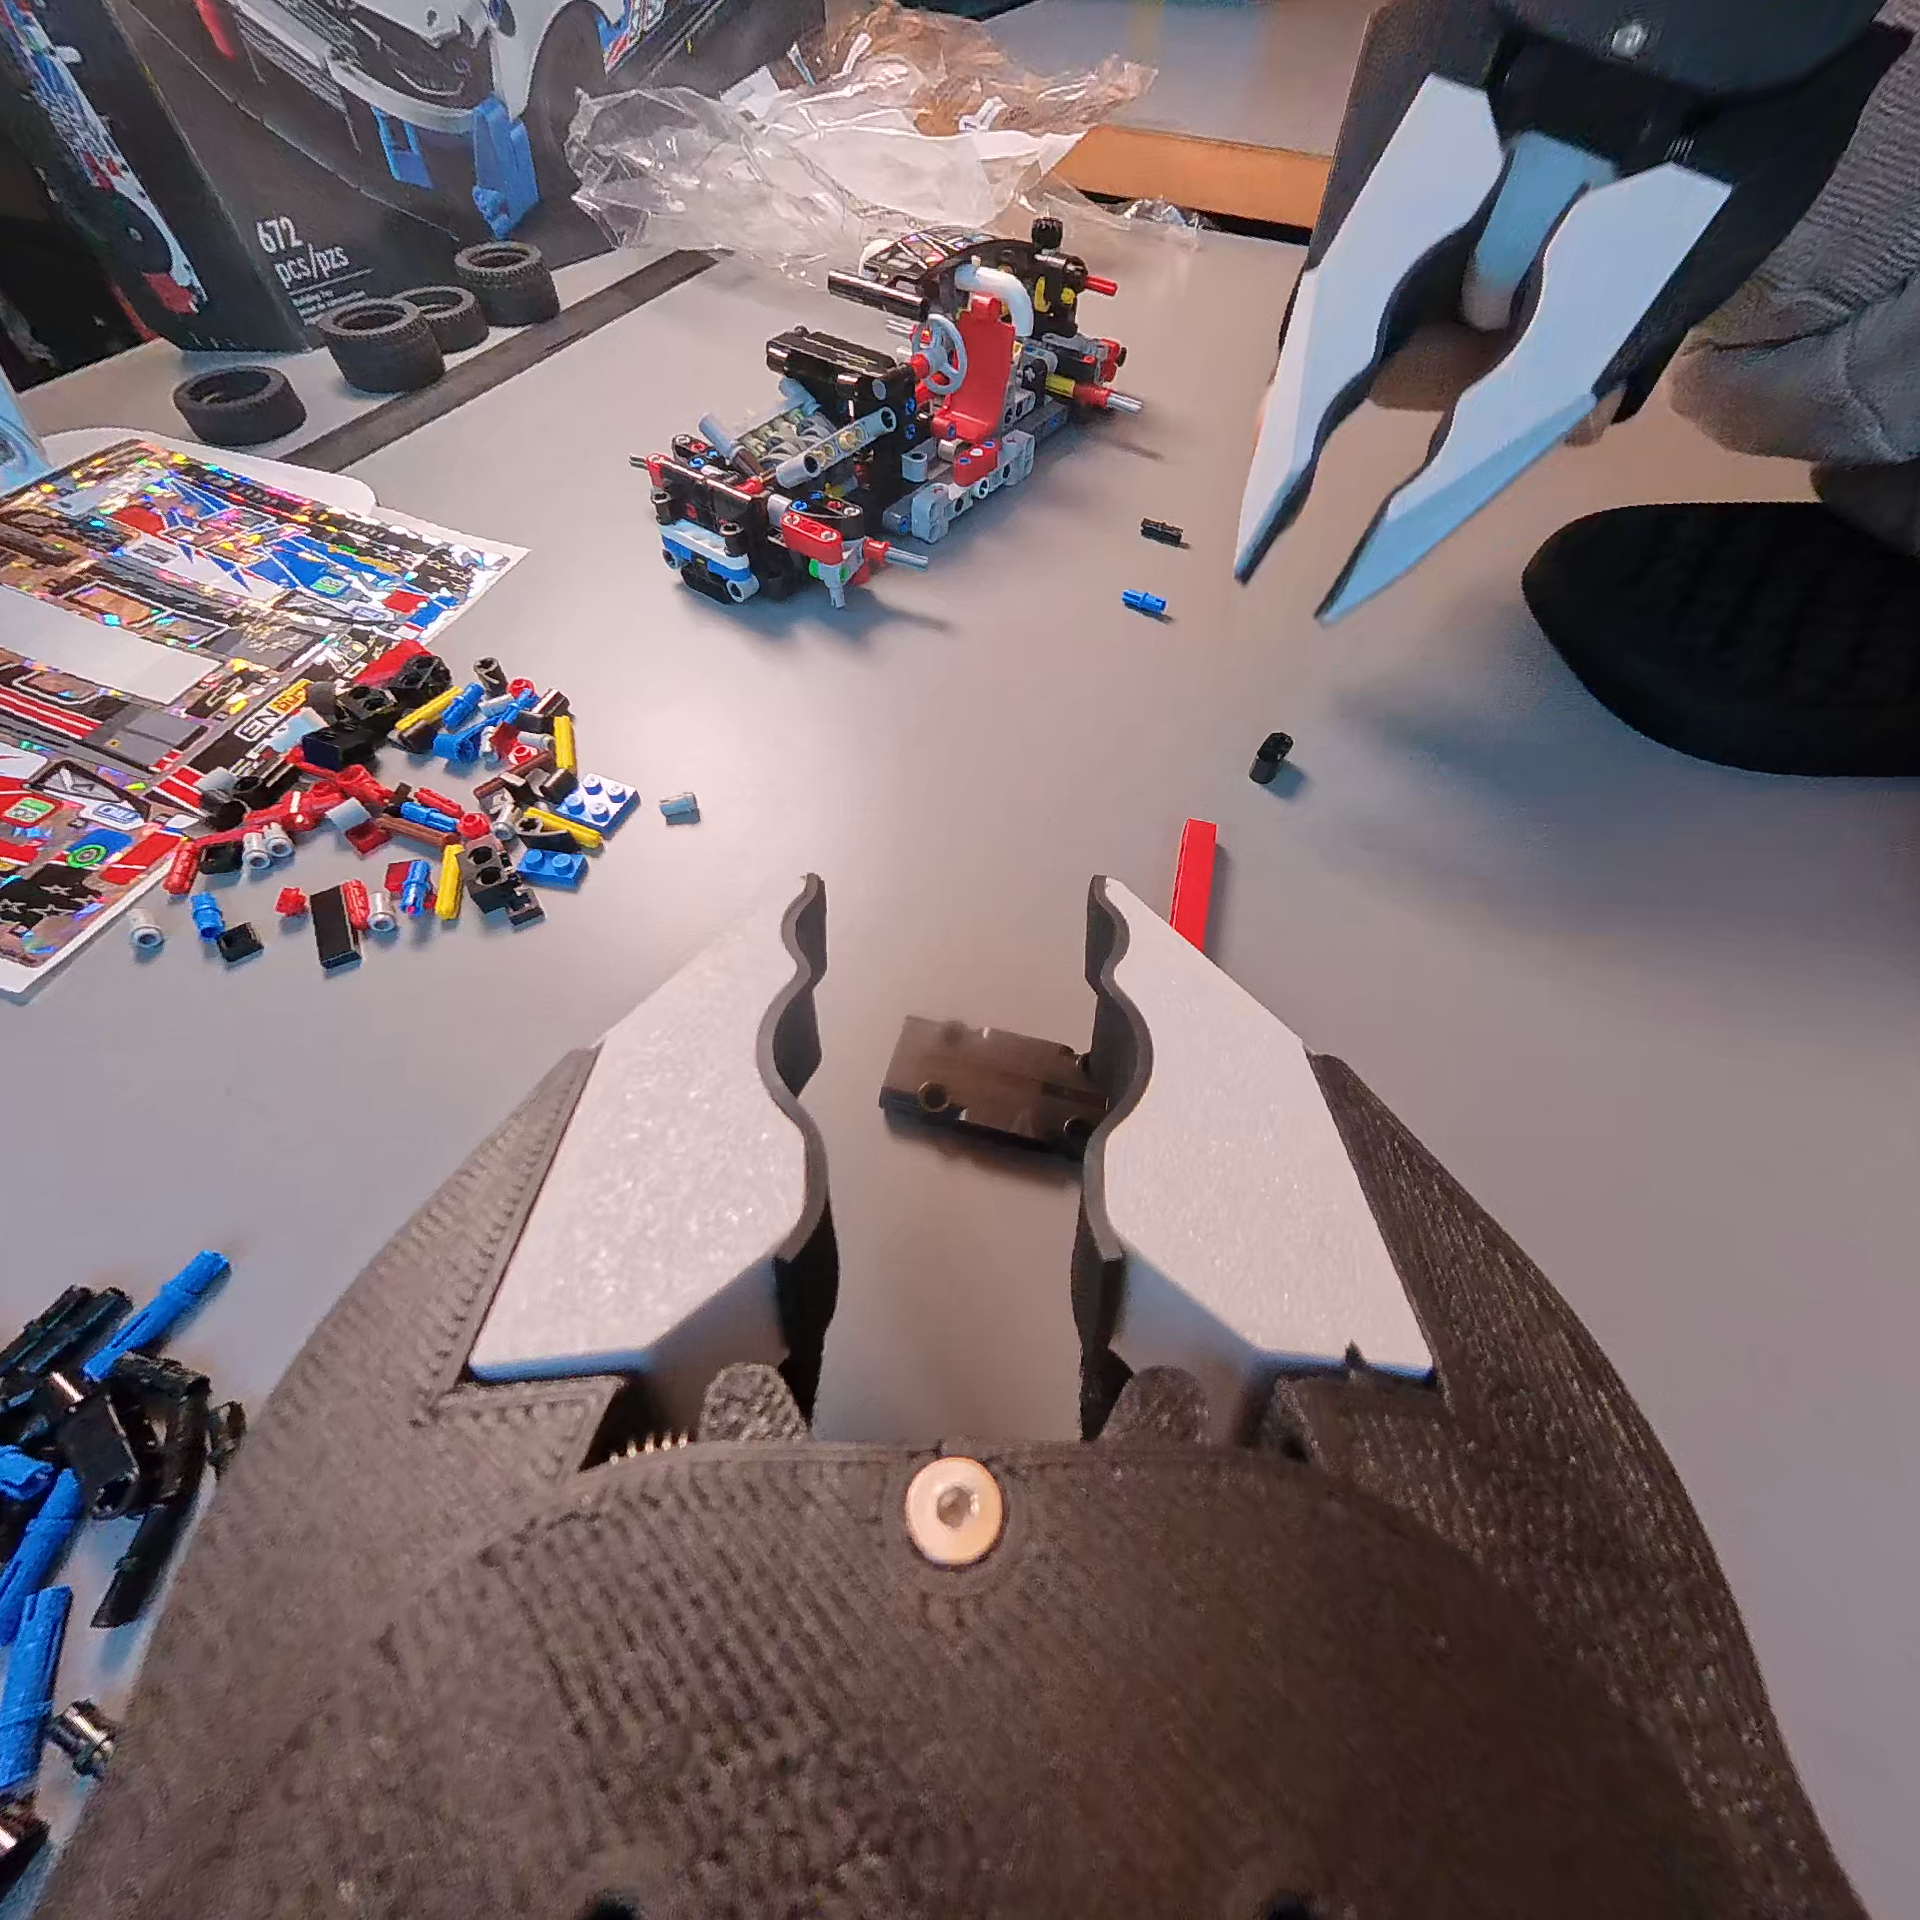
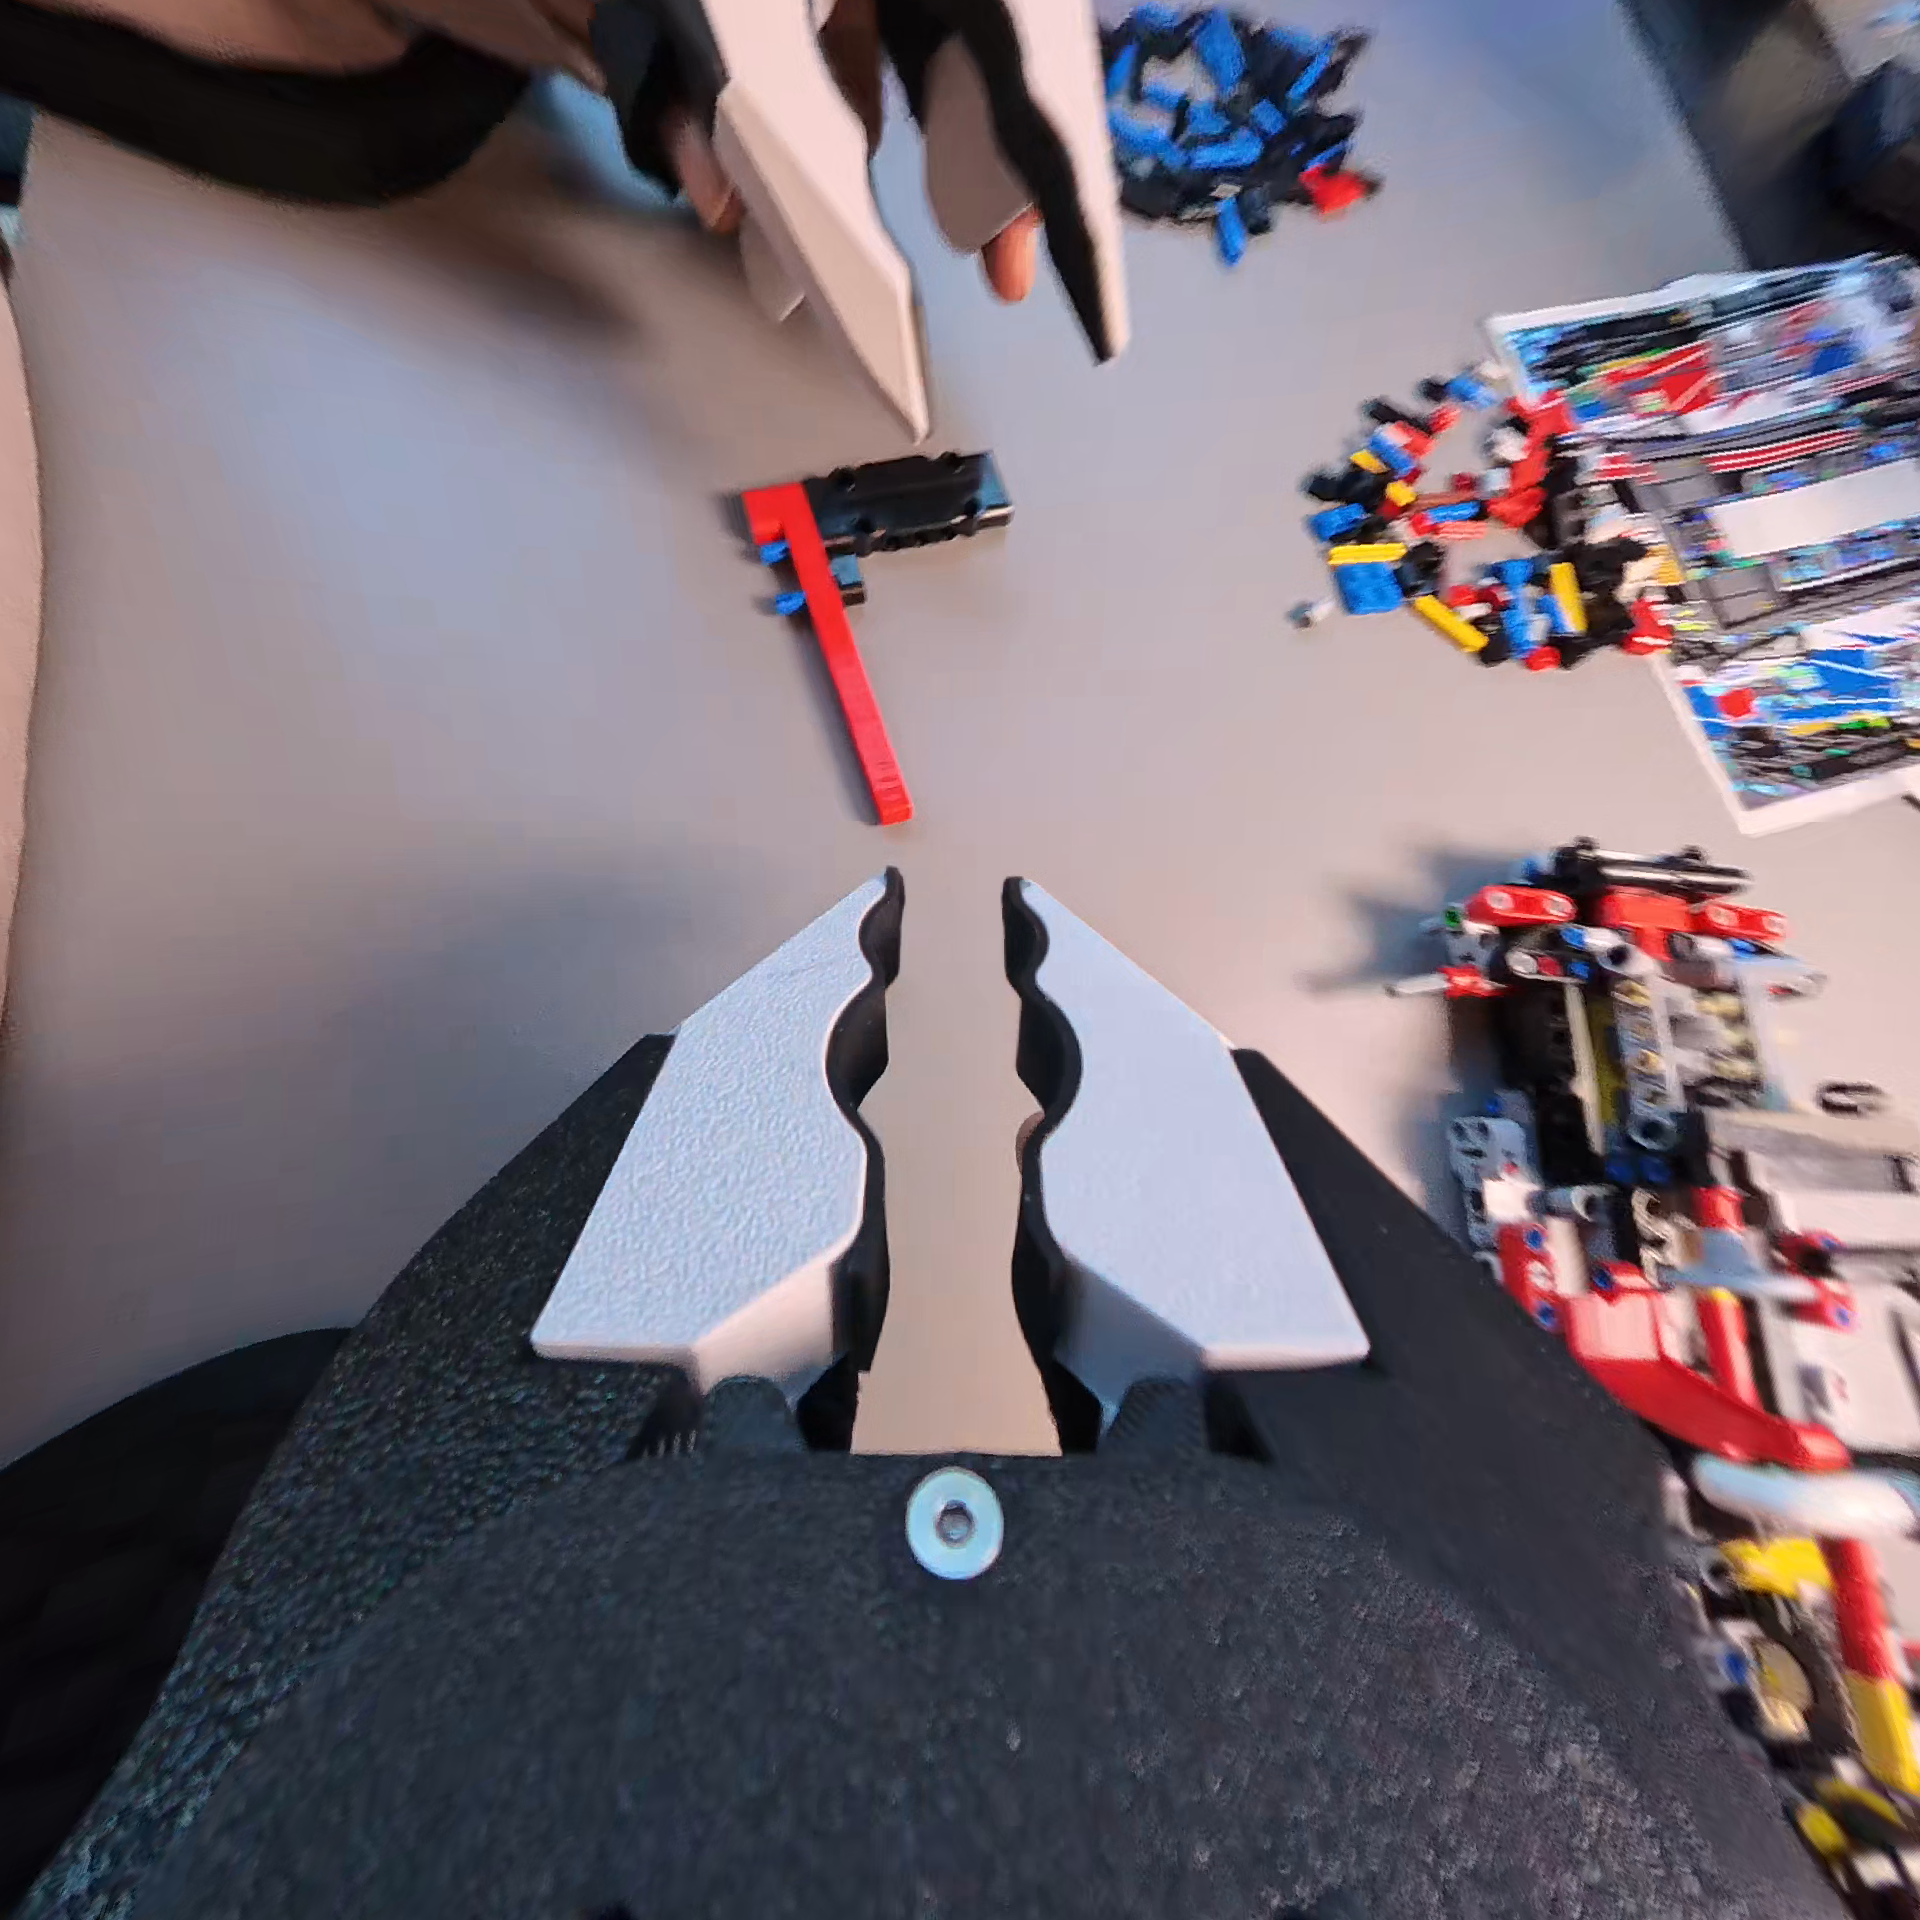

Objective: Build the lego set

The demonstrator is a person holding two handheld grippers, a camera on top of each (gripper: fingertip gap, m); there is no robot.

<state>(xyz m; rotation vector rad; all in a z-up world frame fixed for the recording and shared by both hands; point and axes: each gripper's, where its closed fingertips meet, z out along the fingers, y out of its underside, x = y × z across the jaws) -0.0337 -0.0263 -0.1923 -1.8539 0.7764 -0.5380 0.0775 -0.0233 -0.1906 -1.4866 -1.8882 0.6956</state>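
While over black piece [image 1: 987, 1081]: left tool [image 1: 956, 914] gaping, low

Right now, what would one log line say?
left tongs: open, over black-and-red piece | right tongs: open, empty | car chassis: untouched

A grey counter [image 1: 935, 748] is stretching out under and all around the left fingers [image 1: 675, 1143], matte and catching soft shadows. Far ahead of them a crumpled clear plastic bag [image 1: 831, 135] is lying in loose folds – light is glinting off its creases. Just behind it, ahead and to the right of the fingers, a flat brown panel [image 1: 1195, 171] is showing. Ahead and to the left, a dark strip [image 1: 540, 322] is running slantwise across the counter.
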